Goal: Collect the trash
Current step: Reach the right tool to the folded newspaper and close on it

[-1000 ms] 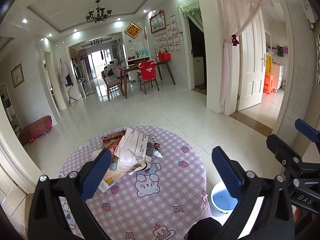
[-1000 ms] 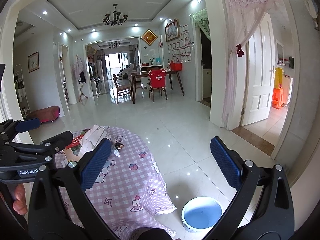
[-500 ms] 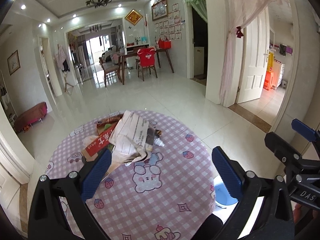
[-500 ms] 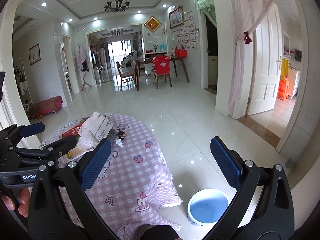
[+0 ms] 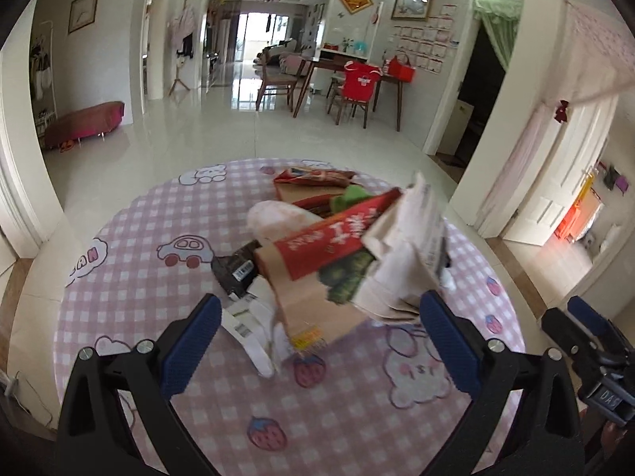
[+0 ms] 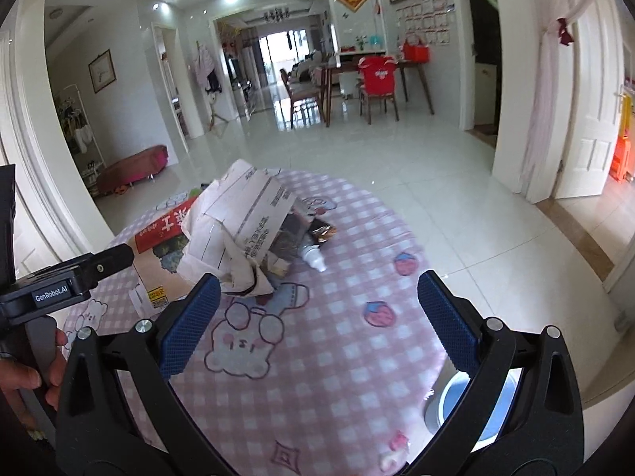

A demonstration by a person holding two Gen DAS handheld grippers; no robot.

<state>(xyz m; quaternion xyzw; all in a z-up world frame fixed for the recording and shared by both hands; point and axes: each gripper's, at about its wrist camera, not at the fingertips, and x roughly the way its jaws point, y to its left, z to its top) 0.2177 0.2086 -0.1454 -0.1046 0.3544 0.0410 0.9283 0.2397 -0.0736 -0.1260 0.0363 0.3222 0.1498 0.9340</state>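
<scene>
A pile of trash lies on a round table with a pink checked cloth [image 5: 166, 301]. It holds a brown carton with a red label [image 5: 317, 269], a crumpled white printed box [image 5: 408, 246], a black wrapper [image 5: 236, 271], a white wad [image 5: 278, 218] and a small white bottle [image 6: 313, 258]. My left gripper [image 5: 317, 341] is open, just above the near edge of the carton. My right gripper [image 6: 313, 321] is open and empty, over the cloth in front of the white box [image 6: 242, 230].
A white bin with a blue inside [image 6: 448, 404] stands on the floor at the table's right edge. Shiny tiled floor [image 6: 397, 158] stretches beyond, with a dining table and chairs [image 6: 377, 83] far back. A doorway with a white door [image 6: 587, 135] is at right.
Both grippers have moved forward and down toward the trash pile, which now fills much more of each view. The left gripper has come closest, up to the carton. Both stay open.
</scene>
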